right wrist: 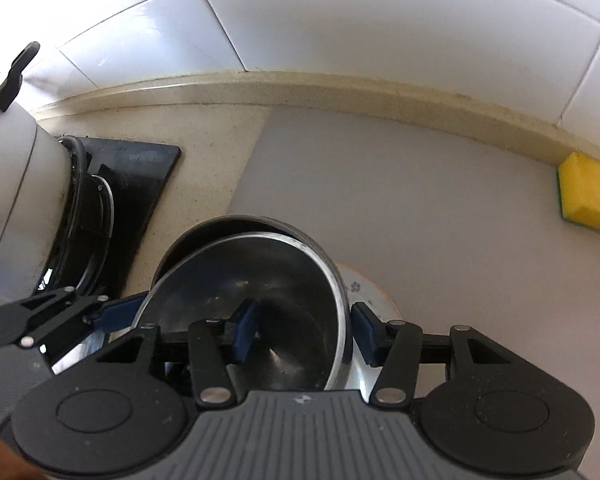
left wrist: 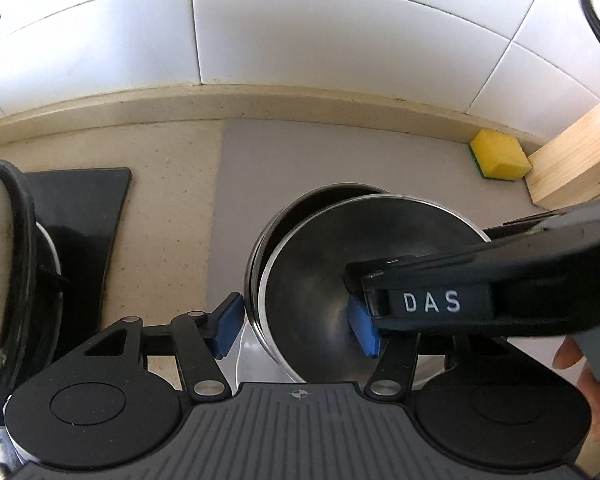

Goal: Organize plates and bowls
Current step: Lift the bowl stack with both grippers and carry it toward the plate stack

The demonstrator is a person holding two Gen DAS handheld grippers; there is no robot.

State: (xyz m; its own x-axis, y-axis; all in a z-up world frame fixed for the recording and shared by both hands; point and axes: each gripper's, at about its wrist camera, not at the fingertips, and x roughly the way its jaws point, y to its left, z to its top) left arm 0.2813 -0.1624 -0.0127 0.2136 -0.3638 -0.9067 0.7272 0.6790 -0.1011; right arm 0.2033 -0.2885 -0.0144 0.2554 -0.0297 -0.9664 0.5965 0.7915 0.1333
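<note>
Two steel bowls sit nested on the grey mat, the upper bowl (left wrist: 324, 280) tilted inside the lower bowl (left wrist: 320, 196). A white flowered plate (right wrist: 366, 290) peeks out from under them. My left gripper (left wrist: 296, 330) straddles the bowls' left wall, with one blue pad outside it and the other over the upper bowl's hollow. My right gripper (right wrist: 304, 334) straddles the upper bowl's right rim (right wrist: 346, 320), one pad inside and one close outside. Neither pair of pads visibly presses the steel. In the left wrist view the right gripper's black body covers part of the bowl.
A yellow sponge (left wrist: 500, 160) lies by the raised beige ledge, next to a wooden block (left wrist: 572, 160). To the left are a black hob (right wrist: 140, 184) and a white pot (right wrist: 16, 184). White wall tiles stand behind. The mat (right wrist: 420, 200) is bare to the right.
</note>
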